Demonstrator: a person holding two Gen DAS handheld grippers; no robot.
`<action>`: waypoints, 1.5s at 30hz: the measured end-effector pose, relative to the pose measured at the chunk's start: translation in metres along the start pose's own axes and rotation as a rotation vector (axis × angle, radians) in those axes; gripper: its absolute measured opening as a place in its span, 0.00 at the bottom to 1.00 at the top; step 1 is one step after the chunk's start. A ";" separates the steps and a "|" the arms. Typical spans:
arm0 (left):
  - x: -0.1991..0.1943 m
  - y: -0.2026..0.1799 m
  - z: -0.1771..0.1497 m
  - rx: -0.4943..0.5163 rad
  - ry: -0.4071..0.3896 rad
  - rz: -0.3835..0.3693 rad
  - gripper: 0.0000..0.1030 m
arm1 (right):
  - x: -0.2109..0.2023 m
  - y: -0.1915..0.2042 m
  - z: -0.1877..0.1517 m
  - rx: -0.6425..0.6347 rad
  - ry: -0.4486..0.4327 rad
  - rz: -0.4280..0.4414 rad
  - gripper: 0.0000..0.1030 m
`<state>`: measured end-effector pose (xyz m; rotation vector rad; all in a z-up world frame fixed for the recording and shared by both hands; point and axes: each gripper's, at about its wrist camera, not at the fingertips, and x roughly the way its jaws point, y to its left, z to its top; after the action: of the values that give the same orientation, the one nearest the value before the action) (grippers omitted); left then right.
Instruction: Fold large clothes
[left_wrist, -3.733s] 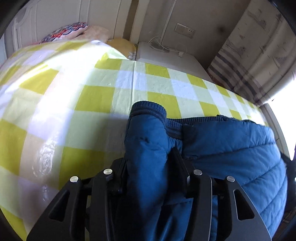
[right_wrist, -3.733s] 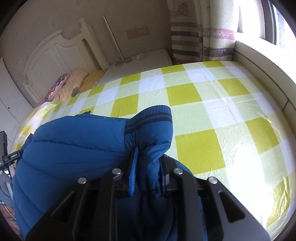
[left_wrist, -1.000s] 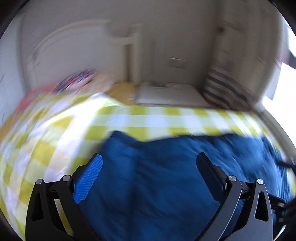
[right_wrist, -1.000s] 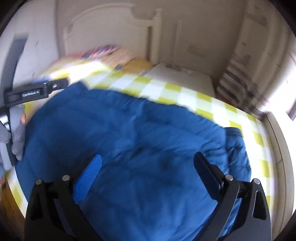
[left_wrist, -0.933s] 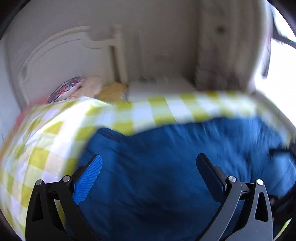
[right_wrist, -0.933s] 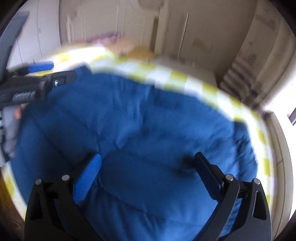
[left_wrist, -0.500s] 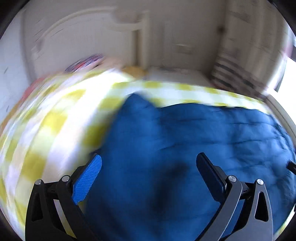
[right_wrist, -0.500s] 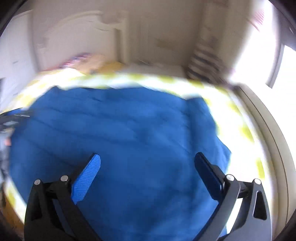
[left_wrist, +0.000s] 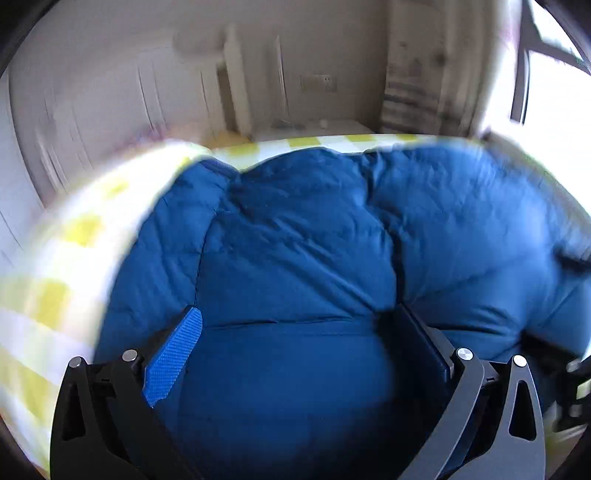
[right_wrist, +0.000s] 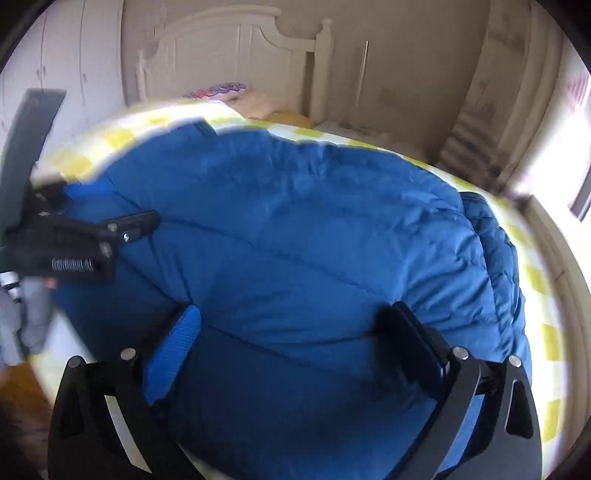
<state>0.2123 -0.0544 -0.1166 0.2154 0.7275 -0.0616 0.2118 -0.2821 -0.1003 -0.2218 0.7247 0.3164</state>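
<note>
Blurred checked bedsheet (left_wrist: 85, 225) lies mostly hidden under blue jacket (right_wrist: 295, 229).

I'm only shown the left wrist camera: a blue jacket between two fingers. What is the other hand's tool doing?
Observer: The right gripper is open, its fingers spread over the jacket, gripping nothing.
Operator: Does my tool show from that side?
Observer: Yes. The left gripper shows side-on over the jacket's left edge.
Operator: Anything at the head of the bed?
Observer: A patterned pillow lies by the white headboard.
</note>
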 end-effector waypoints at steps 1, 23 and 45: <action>0.001 0.000 0.002 -0.004 0.026 0.002 0.96 | 0.002 -0.002 -0.001 0.013 0.007 0.011 0.98; -0.061 0.033 -0.026 -0.145 -0.067 -0.085 0.93 | -0.061 -0.022 -0.027 0.102 -0.099 -0.001 0.97; -0.042 0.049 -0.061 -0.084 0.029 0.015 0.96 | -0.062 -0.057 -0.060 0.218 -0.036 -0.094 0.98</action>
<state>0.1477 0.0055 -0.1246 0.1418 0.7562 -0.0138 0.1517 -0.3661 -0.0969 -0.0431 0.7054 0.1502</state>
